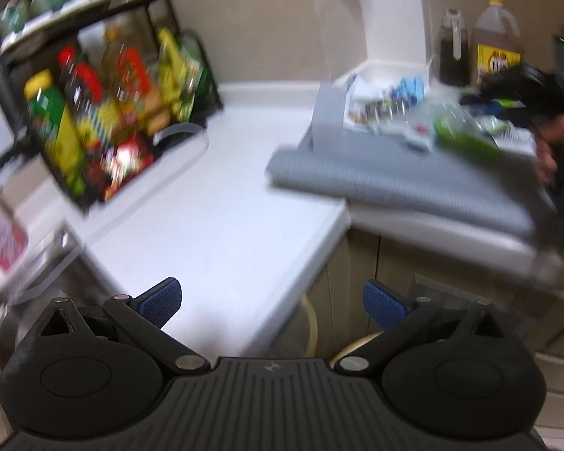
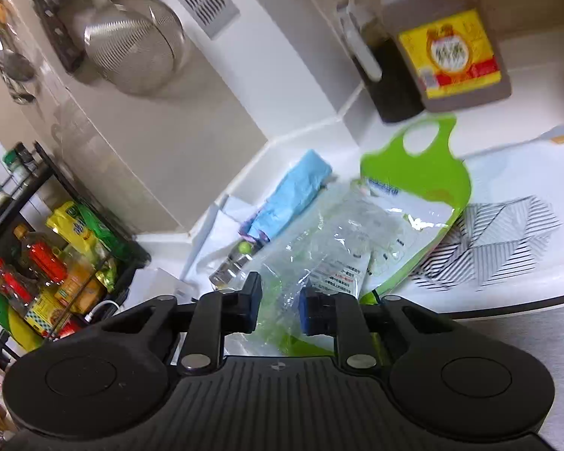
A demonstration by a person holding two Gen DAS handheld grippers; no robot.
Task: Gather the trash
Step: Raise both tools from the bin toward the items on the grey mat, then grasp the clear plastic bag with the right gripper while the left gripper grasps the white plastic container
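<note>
The white countertop point(image 1: 222, 195) runs into a corner, with a grey mat point(image 1: 376, 173) laid over its right-hand section. At the far left stands a black condiment rack point(image 1: 105, 105) packed with bottles. Against the back wall stand a large jug with a yellow label point(image 2: 447, 49) and a dark bottle point(image 2: 387, 71) just beside it. A metal colander point(image 2: 135, 49) hangs on the wall above.

The trash lies in a loose pile on the right-hand section of the counter. Largest is the green-and-clear plastic bag point(image 2: 406, 203), its cut-out handle pointing toward the jug. A crumpled blue wrapper point(image 2: 297, 191) lies just beside it on the left, and a sheet of striped paper point(image 2: 507, 240) lies partly under it on the right.

The right gripper point(image 2: 280, 310) has its jaws drawn in narrow, with the crinkled clear end of the plastic bag between the pads; it appears pinched, though the film is thin and the contact cannot be confirmed. The left gripper point(image 1: 270, 304) hangs over the counter edge with its jaws spread wide and nothing between them.

Probable faults from here:
- The grip may hold only a single fold of film, so the bag could slip free on lifting
- The bag may drag the blue wrapper or striped paper off the counter
- A wide swing could knock the dark bottle or jug behind the pile
</note>
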